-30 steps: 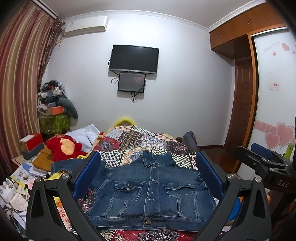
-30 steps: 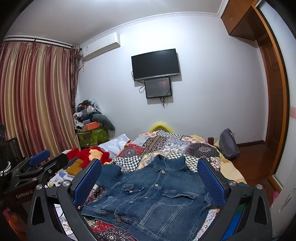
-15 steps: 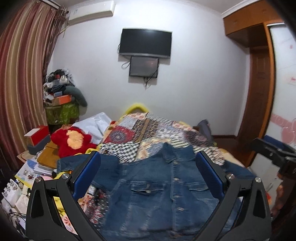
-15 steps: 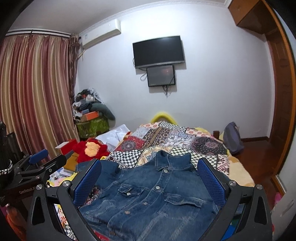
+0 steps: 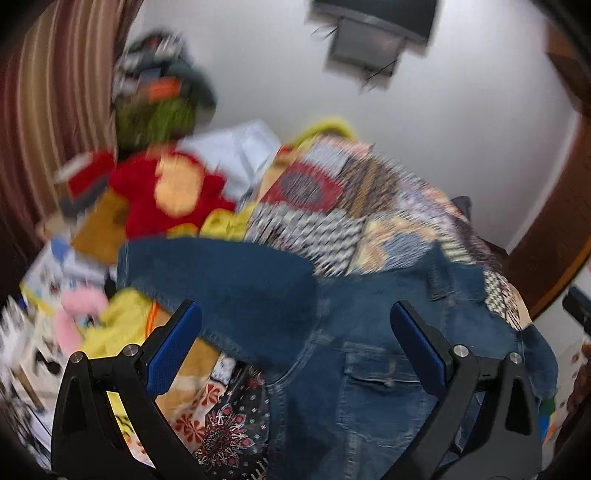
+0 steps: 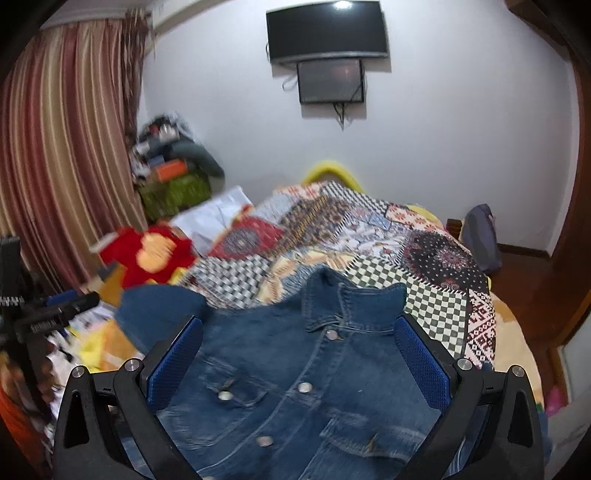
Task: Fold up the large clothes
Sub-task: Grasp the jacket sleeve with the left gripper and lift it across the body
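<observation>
A blue denim jacket [image 6: 295, 387] lies front-up on the patchwork bedspread [image 6: 369, 236], its collar toward the far wall. Its left sleeve [image 5: 221, 280] stretches out to the left over the bed's edge. My left gripper [image 5: 295, 332] is open above the jacket's left shoulder and sleeve, with nothing between its blue pads [image 5: 173, 350]. My right gripper [image 6: 299, 347] is open over the jacket's chest, just below the collar [image 6: 351, 299]. The left wrist view is blurred by motion. The left gripper's black frame [image 6: 44, 314] shows at the left edge of the right wrist view.
A red and yellow plush toy [image 6: 151, 254] and a white garment [image 6: 218, 218] lie left of the bed. Books and papers [image 5: 48, 280] crowd the floor on the left. A striped curtain [image 6: 62, 155], a wall television [image 6: 328, 33] and a wooden door [image 5: 554, 229] surround the bed.
Both grippers have moved forward and tipped down toward the jacket. The left one has swung left, over the sleeve, and its view has blurred. Both have stayed open.
</observation>
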`<state>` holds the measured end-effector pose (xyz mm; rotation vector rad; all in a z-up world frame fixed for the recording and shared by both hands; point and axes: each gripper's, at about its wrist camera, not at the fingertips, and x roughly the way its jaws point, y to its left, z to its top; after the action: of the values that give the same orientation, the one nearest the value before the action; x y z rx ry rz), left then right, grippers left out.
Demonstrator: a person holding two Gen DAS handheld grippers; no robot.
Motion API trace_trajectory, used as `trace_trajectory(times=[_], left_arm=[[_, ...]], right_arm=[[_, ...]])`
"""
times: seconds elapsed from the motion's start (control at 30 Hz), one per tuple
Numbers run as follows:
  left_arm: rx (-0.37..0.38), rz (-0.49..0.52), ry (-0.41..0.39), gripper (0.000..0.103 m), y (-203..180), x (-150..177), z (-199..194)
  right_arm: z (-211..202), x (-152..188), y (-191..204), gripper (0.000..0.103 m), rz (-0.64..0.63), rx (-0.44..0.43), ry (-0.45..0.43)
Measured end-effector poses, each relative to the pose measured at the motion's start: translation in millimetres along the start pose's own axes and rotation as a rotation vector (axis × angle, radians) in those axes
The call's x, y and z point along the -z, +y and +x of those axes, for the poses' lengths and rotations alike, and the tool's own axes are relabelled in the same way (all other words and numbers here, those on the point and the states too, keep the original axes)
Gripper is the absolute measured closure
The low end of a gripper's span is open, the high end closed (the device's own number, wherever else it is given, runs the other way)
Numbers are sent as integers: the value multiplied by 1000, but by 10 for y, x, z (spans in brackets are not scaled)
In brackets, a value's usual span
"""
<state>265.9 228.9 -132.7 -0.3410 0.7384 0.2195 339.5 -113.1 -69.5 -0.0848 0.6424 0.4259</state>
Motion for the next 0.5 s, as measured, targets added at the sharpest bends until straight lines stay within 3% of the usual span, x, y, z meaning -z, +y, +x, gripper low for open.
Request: trace_trajectory(times=[0.1,0.23,0.3,0.4,0.5], left_arm=[[10,-97,129,0,334,65,408],[40,-149,237,0,611,239,778],[76,-180,270,0,706,310,890],[143,-246,300,1,848,367,1046],[171,-276,309,13,926,361,1182]], right_arm=[[438,74,-46,0,15,13,104],[972,262,-188,0,71,-59,261],[1182,378,-225,1,85,-117,332],[1413,496,-239,1,86,-113,391],[1568,570,-227,1,81,-129,432]])
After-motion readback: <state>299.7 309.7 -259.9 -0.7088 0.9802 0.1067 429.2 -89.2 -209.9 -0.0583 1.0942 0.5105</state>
